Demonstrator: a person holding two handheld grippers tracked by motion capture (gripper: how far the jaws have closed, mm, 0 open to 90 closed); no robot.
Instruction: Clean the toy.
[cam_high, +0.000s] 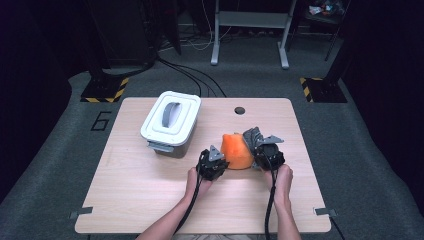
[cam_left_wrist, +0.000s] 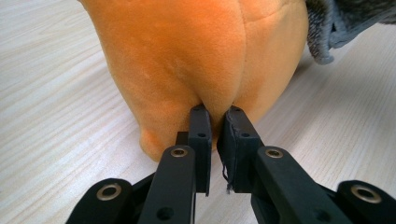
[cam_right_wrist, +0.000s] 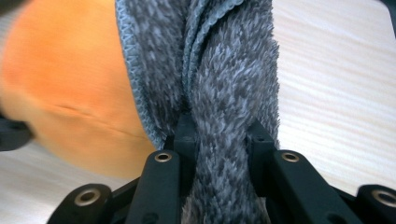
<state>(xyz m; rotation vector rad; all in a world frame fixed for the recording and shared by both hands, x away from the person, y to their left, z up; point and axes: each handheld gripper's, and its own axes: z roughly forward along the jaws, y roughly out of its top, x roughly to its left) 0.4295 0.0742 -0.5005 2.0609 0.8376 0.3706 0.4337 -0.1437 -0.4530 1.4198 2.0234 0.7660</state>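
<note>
High view: the soft orange plush toy (cam_high: 236, 151) sits right of frame centre, between my grippers. My left gripper (cam_high: 216, 162) pinches its seam from the lower left; my right gripper (cam_high: 260, 145) clamps the fuzzy grey cloth (cam_high: 252, 136) draped against its right side.

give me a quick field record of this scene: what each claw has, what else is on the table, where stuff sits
left claw: shut, pinching a fold low on the orange plush
right claw: shut on the grey fuzzy cloth
orange plush: rests on the wooden table, between the two claws
grey fuzzy cloth: bunched against the plush's right side, its stitched edge lying against the orange
white lidded bin: far left of the plush, apart from it, lid on, grey handle on top
table hole: near the far edge, behind the plush
</note>
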